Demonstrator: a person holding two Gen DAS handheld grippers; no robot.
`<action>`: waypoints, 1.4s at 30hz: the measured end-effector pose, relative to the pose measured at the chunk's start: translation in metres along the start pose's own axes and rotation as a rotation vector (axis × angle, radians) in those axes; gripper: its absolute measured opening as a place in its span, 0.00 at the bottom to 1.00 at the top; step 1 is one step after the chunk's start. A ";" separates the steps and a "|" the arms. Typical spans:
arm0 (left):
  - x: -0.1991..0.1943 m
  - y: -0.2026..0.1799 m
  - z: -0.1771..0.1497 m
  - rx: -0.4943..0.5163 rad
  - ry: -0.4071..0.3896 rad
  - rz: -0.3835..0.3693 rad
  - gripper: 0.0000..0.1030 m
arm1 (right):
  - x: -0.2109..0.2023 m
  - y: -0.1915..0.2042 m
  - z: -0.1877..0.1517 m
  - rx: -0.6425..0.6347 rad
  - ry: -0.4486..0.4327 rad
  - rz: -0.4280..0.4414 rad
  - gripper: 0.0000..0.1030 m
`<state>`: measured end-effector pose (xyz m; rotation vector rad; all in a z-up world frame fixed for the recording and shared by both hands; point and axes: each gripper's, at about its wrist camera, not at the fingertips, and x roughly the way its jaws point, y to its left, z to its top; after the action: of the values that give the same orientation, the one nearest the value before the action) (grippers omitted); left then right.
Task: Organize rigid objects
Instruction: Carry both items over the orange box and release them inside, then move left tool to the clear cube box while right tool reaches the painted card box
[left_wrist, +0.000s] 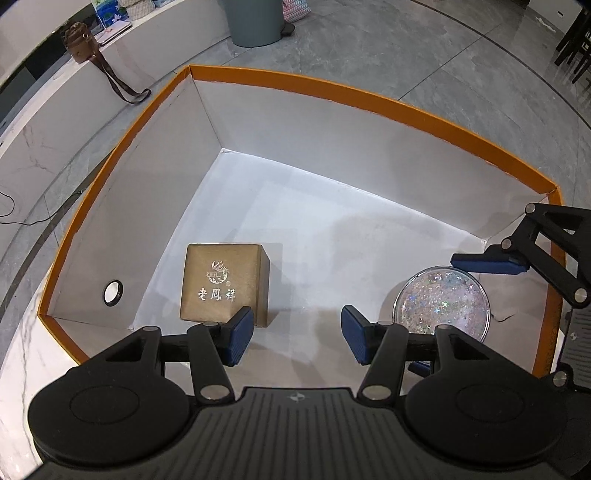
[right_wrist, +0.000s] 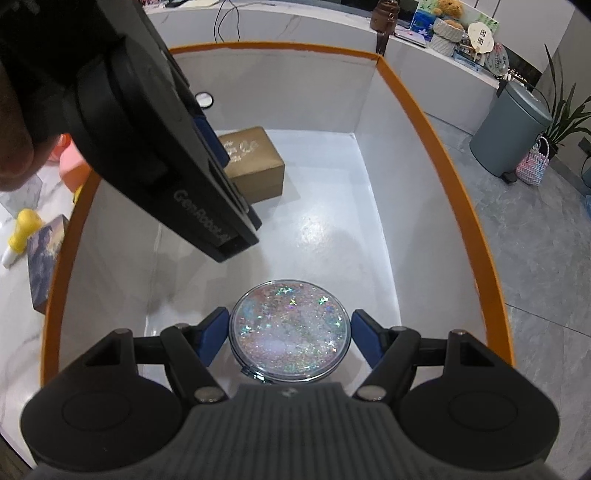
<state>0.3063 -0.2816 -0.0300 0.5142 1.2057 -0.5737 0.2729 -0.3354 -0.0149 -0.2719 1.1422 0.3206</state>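
A large white box with an orange rim (left_wrist: 354, 92) (right_wrist: 436, 122) holds two things. A brown cube box with gold lettering (left_wrist: 221, 284) (right_wrist: 255, 166) stands on its floor. A round glittery compact (left_wrist: 443, 306) (right_wrist: 290, 330) lies flat on the floor. My left gripper (left_wrist: 297, 334) is open and empty above the box floor, just right of the brown cube. My right gripper (right_wrist: 290, 334) (left_wrist: 487, 264) is open with a pad on each side of the compact; small gaps show at both pads.
Outside the box on the left lie a yellow toy (right_wrist: 22, 229), a book (right_wrist: 46, 254) and an orange object (right_wrist: 74, 166). A grey bin (right_wrist: 513, 133) (left_wrist: 255, 22) stands on the tiled floor. A brown bag (left_wrist: 81, 44) rests on the marble ledge.
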 end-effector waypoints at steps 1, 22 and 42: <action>-0.001 0.001 0.001 0.000 -0.002 0.001 0.63 | 0.001 -0.001 0.001 -0.002 0.004 -0.004 0.69; -0.141 0.059 -0.089 -0.214 -0.402 0.012 0.81 | -0.057 0.014 0.010 0.085 -0.236 -0.070 0.79; -0.114 0.121 -0.255 -0.557 -0.540 0.140 0.81 | -0.066 0.153 0.018 -0.150 -0.433 0.050 0.79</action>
<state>0.1760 -0.0098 0.0165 -0.0379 0.7527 -0.2121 0.2038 -0.1947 0.0455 -0.2891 0.7001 0.4846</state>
